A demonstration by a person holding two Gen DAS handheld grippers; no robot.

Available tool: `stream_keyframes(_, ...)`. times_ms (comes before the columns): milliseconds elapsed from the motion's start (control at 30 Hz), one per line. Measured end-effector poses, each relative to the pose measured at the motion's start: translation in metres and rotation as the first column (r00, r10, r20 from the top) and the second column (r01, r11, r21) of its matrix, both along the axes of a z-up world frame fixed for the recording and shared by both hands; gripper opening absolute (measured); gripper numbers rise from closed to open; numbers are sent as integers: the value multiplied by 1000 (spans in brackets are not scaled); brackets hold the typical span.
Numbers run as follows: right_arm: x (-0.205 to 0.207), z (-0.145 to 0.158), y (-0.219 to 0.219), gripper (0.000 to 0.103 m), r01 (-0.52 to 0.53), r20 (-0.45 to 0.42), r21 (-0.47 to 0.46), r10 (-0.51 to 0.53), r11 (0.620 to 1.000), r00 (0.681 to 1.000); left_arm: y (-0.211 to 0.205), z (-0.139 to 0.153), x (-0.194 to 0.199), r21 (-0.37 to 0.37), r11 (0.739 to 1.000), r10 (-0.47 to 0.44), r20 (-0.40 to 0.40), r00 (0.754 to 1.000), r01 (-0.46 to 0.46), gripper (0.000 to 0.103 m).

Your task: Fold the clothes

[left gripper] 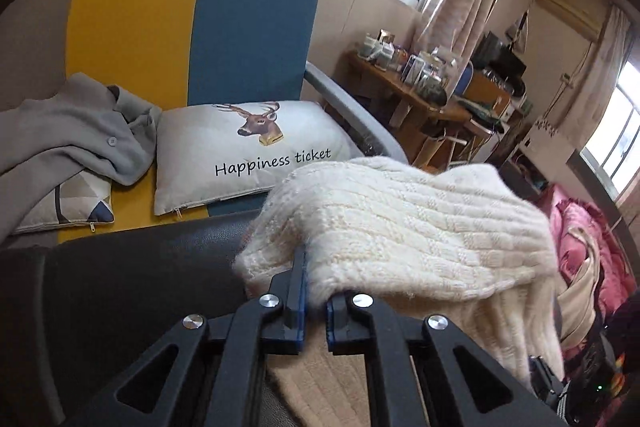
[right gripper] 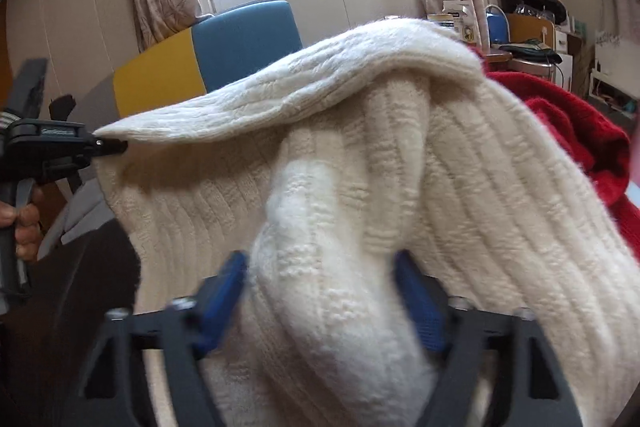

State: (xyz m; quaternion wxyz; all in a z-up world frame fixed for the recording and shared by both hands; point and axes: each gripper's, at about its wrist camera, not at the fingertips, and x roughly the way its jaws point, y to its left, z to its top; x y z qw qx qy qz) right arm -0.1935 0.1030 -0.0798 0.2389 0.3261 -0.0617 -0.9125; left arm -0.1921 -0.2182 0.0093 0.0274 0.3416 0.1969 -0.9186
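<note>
A cream cable-knit sweater (left gripper: 400, 227) is lifted and folded over itself above a black leather surface (left gripper: 140, 287). My left gripper (left gripper: 316, 291) is shut on its near edge, with one finger hidden under the knit. In the right wrist view that left gripper (right gripper: 116, 145) pinches the sweater's left corner, and a hand (right gripper: 24, 223) holds its handle. My right gripper (right gripper: 320, 291) has its blue-padded fingers (right gripper: 224, 287) wide apart and blurred. A thick roll of the sweater (right gripper: 328, 227) lies between them.
A yellow and blue sofa back (left gripper: 192, 27) stands behind, with a deer pillow (left gripper: 248, 151) and a grey garment (left gripper: 80, 135) on the seat. A red garment (right gripper: 580, 131) lies to the right. A cluttered wooden desk (left gripper: 420, 99) and pink bedding (left gripper: 588, 247) fill the far right.
</note>
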Motion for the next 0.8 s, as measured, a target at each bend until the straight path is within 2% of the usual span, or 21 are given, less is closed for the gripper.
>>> stream_keyframes(33, 2, 5, 10, 45, 6, 15, -54, -5, 999, 1000, -2, 9, 9, 16, 1000, 7, -25, 1000, -6, 5)
stream_keyframes(67, 3, 9, 20, 33, 12, 35, -103, -8, 995, 999, -4, 17, 20, 33, 999, 14, -49, 999, -12, 5)
stream_keyframes(133, 5, 12, 34, 24, 18, 88, -182, -2, 983, 996, -8, 33, 44, 67, 997, 30, -92, 995, -23, 5)
stream_keyframes(200, 13, 14, 44, 22, 15, 127, -263, 19, 965, 992, -14, 44, 71, 97, 995, 46, -126, 991, -34, 5)
stream_keyframes(300, 35, 20, 44, 21, -14, 137, -338, 64, 941, 989, -23, 59, 113, 147, 988, 72, -167, 983, -47, 5)
stream_keyframes(400, 63, 19, 21, 22, -115, 157, -361, 182, 925, 971, -39, 54, 158, 204, 975, 124, -165, 978, -89, 5)
stream_keyframes(467, 89, 11, -2, 23, -193, 189, -338, 267, 921, 945, -54, 41, 191, 230, 963, 175, -144, 974, -139, 5)
stream_keyframes(533, 118, 0, -23, 24, -262, 226, -303, 336, 916, 914, -73, 19, 226, 273, 940, 238, -96, 966, -205, 5)
stream_keyframes(567, 130, -5, -31, 28, -289, 249, -292, 364, 912, 898, -83, 8, 244, 292, 926, 269, -71, 961, -238, 5)
stream_keyframes(600, 140, -13, -35, 42, -298, 277, -294, 380, 908, 883, -93, -3, 261, 311, 911, 298, -46, 953, -270, 5)
stream_keyframes(667, 159, -26, -39, 59, -307, 324, -279, 390, 910, 862, -113, -26, 296, 345, 876, 355, 7, 935, -336, 5)
stream_keyframes(733, 175, -34, -40, 59, -310, 354, -252, 386, 917, 852, -125, -53, 326, 356, 851, 383, 78, 920, -385, 5)
stream_keyframes(800, 185, -33, -38, 60, -313, 357, -224, 376, 923, 855, -131, -78, 355, 371, 832, 393, 132, 910, -413, 5)
